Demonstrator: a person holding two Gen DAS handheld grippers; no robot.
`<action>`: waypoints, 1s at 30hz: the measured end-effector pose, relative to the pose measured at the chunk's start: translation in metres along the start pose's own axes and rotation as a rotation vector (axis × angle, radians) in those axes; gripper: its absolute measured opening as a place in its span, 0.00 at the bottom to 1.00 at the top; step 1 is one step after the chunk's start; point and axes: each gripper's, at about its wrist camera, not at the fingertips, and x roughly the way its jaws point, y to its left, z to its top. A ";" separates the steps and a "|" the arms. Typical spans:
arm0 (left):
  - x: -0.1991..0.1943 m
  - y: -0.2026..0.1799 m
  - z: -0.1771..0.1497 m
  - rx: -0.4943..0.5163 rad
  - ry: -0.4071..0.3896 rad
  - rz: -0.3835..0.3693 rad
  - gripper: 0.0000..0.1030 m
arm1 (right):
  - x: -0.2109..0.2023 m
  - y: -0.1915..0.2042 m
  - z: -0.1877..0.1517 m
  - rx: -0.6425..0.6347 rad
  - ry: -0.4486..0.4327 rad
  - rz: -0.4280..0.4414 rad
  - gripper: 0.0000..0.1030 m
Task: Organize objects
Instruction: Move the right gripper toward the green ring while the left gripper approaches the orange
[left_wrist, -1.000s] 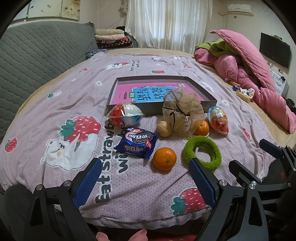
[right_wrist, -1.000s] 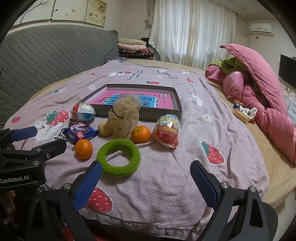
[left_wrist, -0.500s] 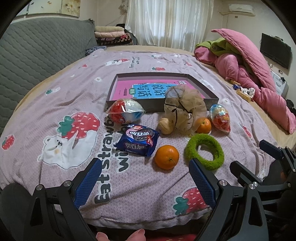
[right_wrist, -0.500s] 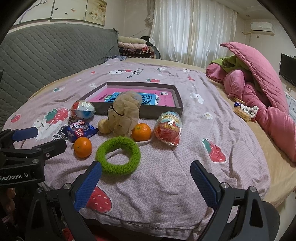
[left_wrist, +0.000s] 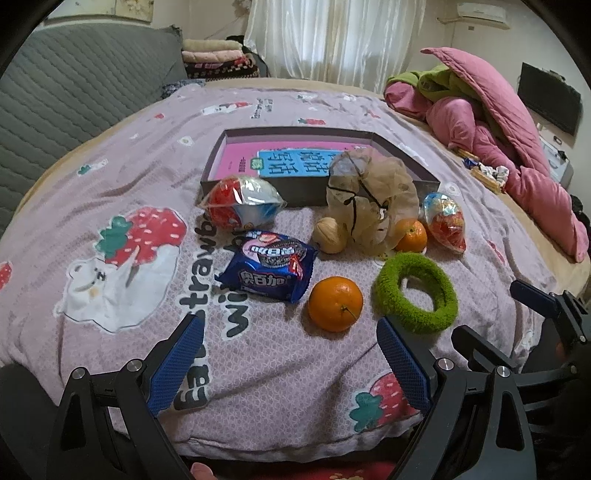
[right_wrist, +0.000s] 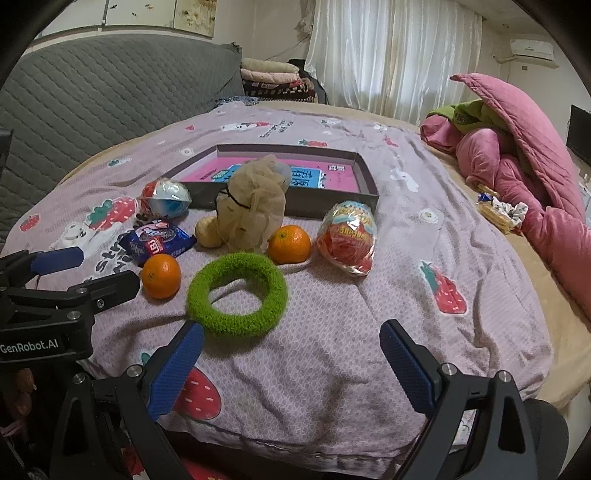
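On the bed a dark open box (left_wrist: 406, 162) (right_wrist: 365, 177) with a pink book inside lies beyond a row of items. These are a blue cookie pack (left_wrist: 267, 271) (right_wrist: 157, 242), two oranges (left_wrist: 335, 303) (left_wrist: 410, 235) (right_wrist: 161, 276) (right_wrist: 289, 244), a green fuzzy ring (left_wrist: 415, 291) (right_wrist: 237, 293), a beige mesh pouf (left_wrist: 371, 201) (right_wrist: 253, 208), a walnut (left_wrist: 330, 240) (right_wrist: 208, 232) and two wrapped toy eggs (left_wrist: 240, 203) (left_wrist: 445, 221) (right_wrist: 349, 236) (right_wrist: 166, 197). My left gripper (left_wrist: 290, 363) is open and empty, just short of the near orange. My right gripper (right_wrist: 291, 373) is open and empty, just short of the ring.
A pink quilt with green cloth (left_wrist: 491, 122) (right_wrist: 517, 147) is piled at the right of the bed. A grey quilted headboard (left_wrist: 55, 96) (right_wrist: 92, 96) runs along the left. Folded blankets (right_wrist: 273, 77) sit at the far end. The bed's front edge lies just under both grippers.
Both grippers have moved forward toward the items, which now look larger and nearer. Both stay open. Nothing on the bed has moved.
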 end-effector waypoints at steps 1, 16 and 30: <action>0.003 0.000 0.000 -0.002 0.014 -0.009 0.92 | 0.001 0.000 0.000 0.000 0.004 0.003 0.93; 0.015 -0.014 0.005 0.054 0.030 -0.048 0.62 | 0.020 0.000 -0.003 -0.006 0.051 0.028 0.92; 0.030 -0.026 0.008 0.137 0.068 -0.112 0.50 | 0.032 0.006 0.003 -0.031 0.064 0.050 0.92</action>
